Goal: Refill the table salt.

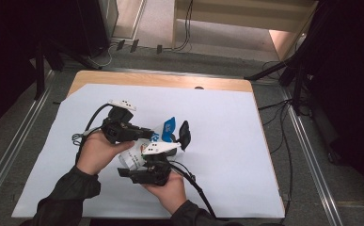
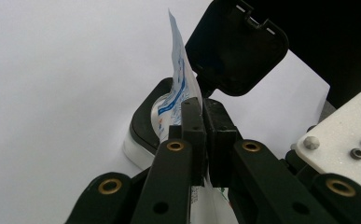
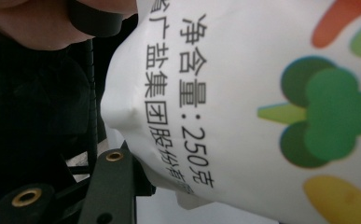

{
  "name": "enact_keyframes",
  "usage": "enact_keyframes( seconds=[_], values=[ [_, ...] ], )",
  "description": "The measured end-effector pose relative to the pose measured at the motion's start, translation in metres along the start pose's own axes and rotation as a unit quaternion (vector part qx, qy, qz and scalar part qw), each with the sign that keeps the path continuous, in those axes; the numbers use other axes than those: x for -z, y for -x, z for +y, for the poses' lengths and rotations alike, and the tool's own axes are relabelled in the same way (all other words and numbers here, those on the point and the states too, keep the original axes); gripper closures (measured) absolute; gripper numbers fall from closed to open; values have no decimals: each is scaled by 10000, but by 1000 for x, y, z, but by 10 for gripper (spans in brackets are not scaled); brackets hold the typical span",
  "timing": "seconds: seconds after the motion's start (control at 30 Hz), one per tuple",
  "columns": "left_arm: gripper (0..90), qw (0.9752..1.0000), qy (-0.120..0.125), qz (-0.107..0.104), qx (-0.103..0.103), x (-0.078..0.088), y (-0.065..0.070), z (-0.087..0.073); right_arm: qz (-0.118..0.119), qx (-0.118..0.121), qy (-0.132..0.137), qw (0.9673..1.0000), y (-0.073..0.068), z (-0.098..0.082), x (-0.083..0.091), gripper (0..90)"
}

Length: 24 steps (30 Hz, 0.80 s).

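Note:
A white pouch (image 1: 132, 157) with a blue top (image 1: 169, 127) is held up between both grippers over the table. My left gripper (image 1: 152, 135) is shut on the pouch's thin printed edge (image 2: 176, 88), its jaws (image 2: 204, 116) pressed together. My right gripper (image 1: 135, 165) grips the pouch's white body (image 3: 262, 93), which bears black print and vegetable pictures; one finger (image 3: 113, 182) presses its side and the other is hidden. Just beyond the pouch's top sits a white container with a black rim (image 2: 143, 121), its black flip lid (image 2: 236, 46) standing open (image 1: 184, 133).
A white sheet (image 1: 226, 141) covers most of the wooden table (image 1: 170, 81). Cables trail from both grippers toward the near edge. Dark stands and loose cables line the floor at the right (image 1: 288, 75) and at the far side.

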<state>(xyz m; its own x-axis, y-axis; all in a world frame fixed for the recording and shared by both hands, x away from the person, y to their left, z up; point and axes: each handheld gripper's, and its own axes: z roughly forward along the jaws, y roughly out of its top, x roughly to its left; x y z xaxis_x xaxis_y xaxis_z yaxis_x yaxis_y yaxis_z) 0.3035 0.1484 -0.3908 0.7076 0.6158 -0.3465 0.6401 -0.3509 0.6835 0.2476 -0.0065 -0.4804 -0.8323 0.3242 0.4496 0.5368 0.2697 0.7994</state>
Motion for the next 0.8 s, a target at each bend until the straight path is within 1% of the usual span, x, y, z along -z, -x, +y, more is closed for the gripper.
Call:
enact_keyframes(
  seconds=[0.8],
  values=[
    [894, 10000, 2, -22, 22, 0, 1, 1, 14, -26, 30, 10000, 0, 0, 1, 570]
  ],
)
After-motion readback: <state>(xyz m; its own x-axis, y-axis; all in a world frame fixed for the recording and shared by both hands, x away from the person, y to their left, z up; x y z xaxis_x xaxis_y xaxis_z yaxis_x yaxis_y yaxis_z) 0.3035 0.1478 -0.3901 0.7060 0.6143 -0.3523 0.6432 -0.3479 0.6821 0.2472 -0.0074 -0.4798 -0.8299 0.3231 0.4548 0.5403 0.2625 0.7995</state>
